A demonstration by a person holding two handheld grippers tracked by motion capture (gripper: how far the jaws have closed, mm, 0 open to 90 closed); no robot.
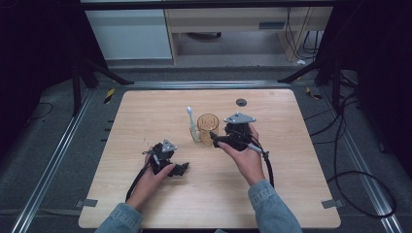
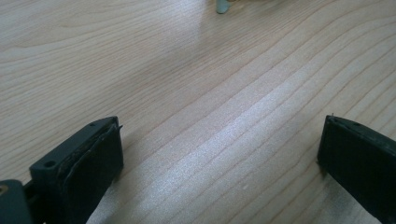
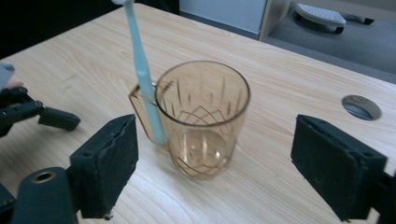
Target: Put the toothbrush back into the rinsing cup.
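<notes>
An amber see-through cup (image 1: 208, 127) (image 3: 203, 116) stands upright near the middle of the wooden table (image 1: 145, 111). A pale blue toothbrush (image 1: 193, 125) (image 3: 142, 74) stands almost upright at the cup's left side, its lower end inside the cup's handle. My right gripper (image 1: 217, 141) (image 3: 217, 140) is just in front of and to the right of the cup. It is open, and the pads do not touch the glass. My left gripper (image 1: 182, 169) (image 2: 219, 154) rests low over bare wood nearer the front, open and holding nothing. The toothbrush's foot (image 2: 222, 5) shows at the top edge of the left gripper view.
A round dark hole (image 1: 241, 102) (image 3: 361, 107) sits in the tabletop behind the cup. Black stand legs and loose cables (image 1: 350, 160) lie on the floor around the table. Bare wood stretches to the left, right and front.
</notes>
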